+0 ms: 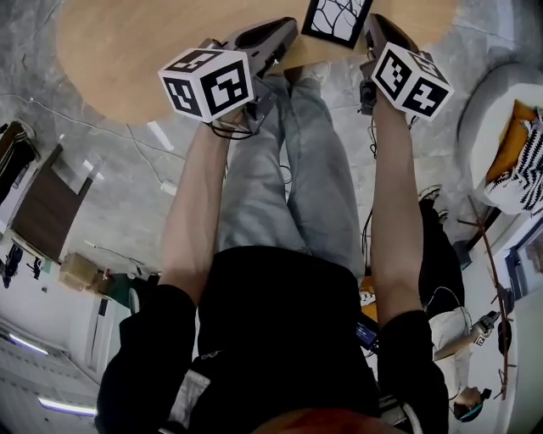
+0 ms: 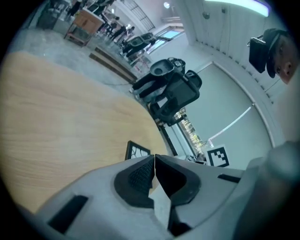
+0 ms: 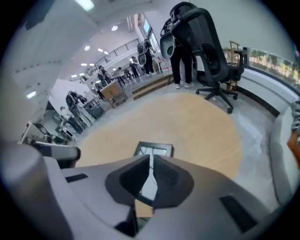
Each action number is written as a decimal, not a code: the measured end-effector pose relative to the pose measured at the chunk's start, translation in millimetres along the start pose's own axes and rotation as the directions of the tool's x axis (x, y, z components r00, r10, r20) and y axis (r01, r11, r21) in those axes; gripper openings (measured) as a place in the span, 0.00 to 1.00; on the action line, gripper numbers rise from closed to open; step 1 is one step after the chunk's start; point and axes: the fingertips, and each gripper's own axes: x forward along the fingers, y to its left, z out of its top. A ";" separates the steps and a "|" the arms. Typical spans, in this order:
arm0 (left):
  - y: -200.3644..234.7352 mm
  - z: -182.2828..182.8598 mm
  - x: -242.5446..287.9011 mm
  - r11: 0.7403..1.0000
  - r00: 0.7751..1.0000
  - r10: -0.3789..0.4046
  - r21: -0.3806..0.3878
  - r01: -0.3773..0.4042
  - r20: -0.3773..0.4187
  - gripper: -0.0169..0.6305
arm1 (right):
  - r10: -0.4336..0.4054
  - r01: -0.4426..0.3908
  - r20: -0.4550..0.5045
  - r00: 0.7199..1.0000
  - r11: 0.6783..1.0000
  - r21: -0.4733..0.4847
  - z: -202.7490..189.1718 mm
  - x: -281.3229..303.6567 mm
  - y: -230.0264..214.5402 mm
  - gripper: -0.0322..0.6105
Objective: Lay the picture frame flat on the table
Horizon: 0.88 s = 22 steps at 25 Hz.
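Head view: the round light-wood table fills the area from 11 to 12 o'clock. Near 12 o'clock the grey left gripper, carrying a black-and-white marker cube, reaches over the table's edge. The left gripper view shows its jaws pressed together with nothing between them. Just beside it, toward 1 o'clock, the black-rimmed rectangular picture frame, with a white picture crossed by black lines, sits on the tabletop. I cannot tell whether it lies fully flat. Close by the frame's right edge is the grey right gripper. In the right gripper view its jaws are closed to a thin slit on nothing, and the frame lies just beyond their tips. At 3 o'clock a pale rounded seat holds an orange cushion and a black-and-white striped cushion.
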 end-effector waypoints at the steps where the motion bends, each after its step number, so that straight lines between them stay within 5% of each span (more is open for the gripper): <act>1: -10.3 12.7 -4.2 1.000 0.999 0.016 0.019 -0.016 0.039 0.04 | 0.056 -0.057 0.032 0.998 0.998 0.016 9.6 -11.3 11.1 0.09; 4: -49.4 48.4 -19.3 0.995 0.990 0.042 0.089 -0.054 0.137 0.04 | 0.238 -0.244 0.118 0.964 0.969 0.035 42.5 -50.5 51.7 0.08; 8: -102.9 90.9 -53.4 0.978 0.959 0.104 0.148 -0.147 0.262 0.04 | 0.308 -0.306 0.214 0.927 0.951 -0.046 91.9 -114.9 91.8 0.07; 11: -139.2 125.4 -87.6 0.948 0.908 0.156 0.198 -0.248 0.388 0.04 | 0.314 -0.308 0.282 0.906 0.949 -0.068 129.3 -160.4 106.6 0.07; 14: -168.0 172.2 -112.5 0.905 0.857 0.189 0.254 -0.342 0.480 0.04 | 0.316 -0.296 0.428 0.847 0.948 -0.114 193.2 -203.6 116.5 0.07; 22: -278.8 243.0 -166.6 0.866 0.773 0.056 0.355 -0.352 0.632 0.04 | 0.280 -0.103 0.604 0.746 0.945 -0.310 291.1 -316.1 159.3 0.07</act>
